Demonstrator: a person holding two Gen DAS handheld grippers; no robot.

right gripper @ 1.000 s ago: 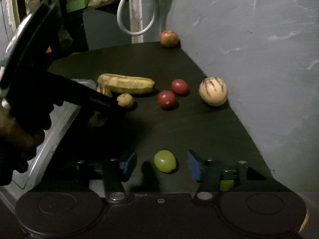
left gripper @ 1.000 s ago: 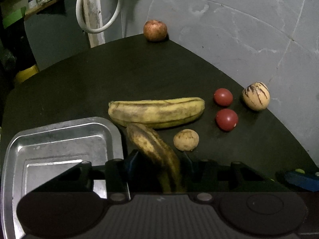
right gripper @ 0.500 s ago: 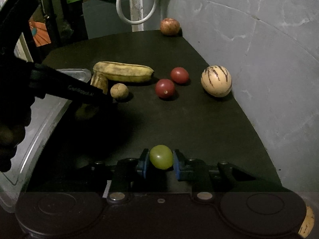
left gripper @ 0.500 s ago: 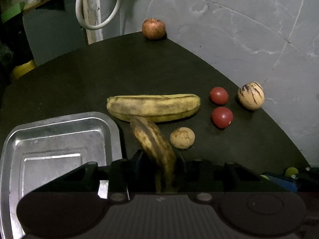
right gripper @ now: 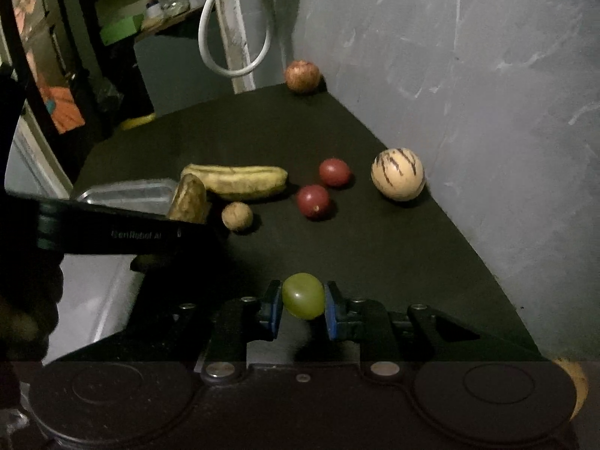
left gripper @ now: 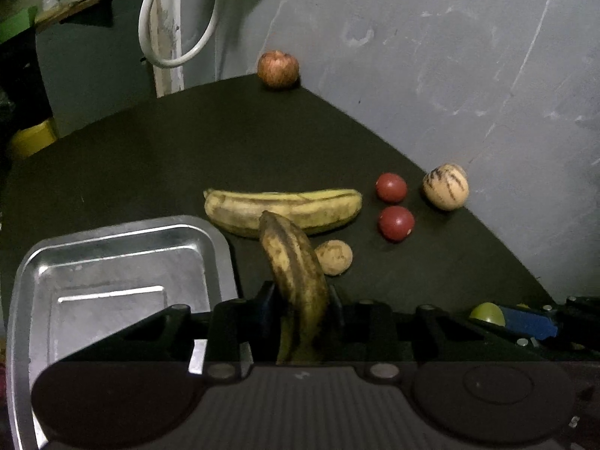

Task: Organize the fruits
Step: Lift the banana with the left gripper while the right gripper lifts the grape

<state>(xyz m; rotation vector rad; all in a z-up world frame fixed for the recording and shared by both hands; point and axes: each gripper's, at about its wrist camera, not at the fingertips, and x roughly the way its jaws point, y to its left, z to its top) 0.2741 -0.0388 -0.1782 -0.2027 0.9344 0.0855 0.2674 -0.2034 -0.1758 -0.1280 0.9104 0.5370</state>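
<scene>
My left gripper (left gripper: 300,300) is shut on a dark spotted banana (left gripper: 296,273) and holds it lifted, tip up, just right of the metal tray (left gripper: 112,262). It also shows in the right wrist view (right gripper: 189,198). My right gripper (right gripper: 302,303) is shut on a green grape (right gripper: 303,295), held just above the dark table (right gripper: 375,262). A second banana (left gripper: 281,210), a small brown fruit (left gripper: 333,257), two red fruits (left gripper: 395,223) (left gripper: 391,186), a striped pale melon (left gripper: 445,191) and an apple (left gripper: 278,68) lie on the table.
A grey wall (left gripper: 450,75) bounds the table at the right and back. A white hose loop (left gripper: 176,37) hangs at the back. The left gripper body (right gripper: 112,232) crosses the left of the right wrist view, over the tray (right gripper: 127,195).
My left gripper closed on the spotted banana and lifted it, tip rising. My right gripper closed on the green grape and raised it slightly.
</scene>
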